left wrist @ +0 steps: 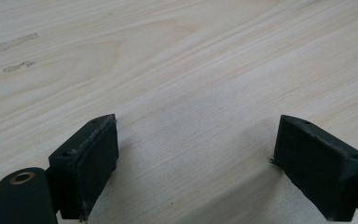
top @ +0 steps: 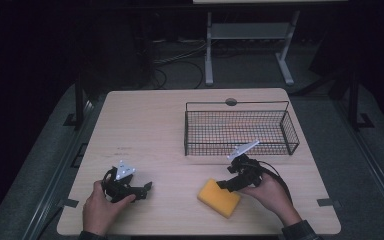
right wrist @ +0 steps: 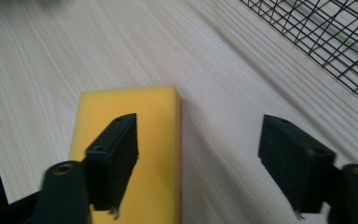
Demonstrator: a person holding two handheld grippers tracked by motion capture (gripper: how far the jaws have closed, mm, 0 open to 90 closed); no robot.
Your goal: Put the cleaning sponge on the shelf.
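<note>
Just under the open right gripper (right wrist: 200,163) lies the yellow sponge (right wrist: 149,140).

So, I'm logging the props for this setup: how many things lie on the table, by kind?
Yellow rectangular foam sponge: 1
Black wire mesh basket: 1
Total: 2, both on the pale wooden table.

The sponge (top: 219,198) lies flat on the table (top: 150,130) near its front edge, right of centre. The wire basket (top: 240,129) stands behind it, well apart, toward the far right; it appears to hold nothing. The left gripper (top: 147,188) sits left of the sponge, the right gripper (top: 223,185) at the sponge's rear edge.
</note>
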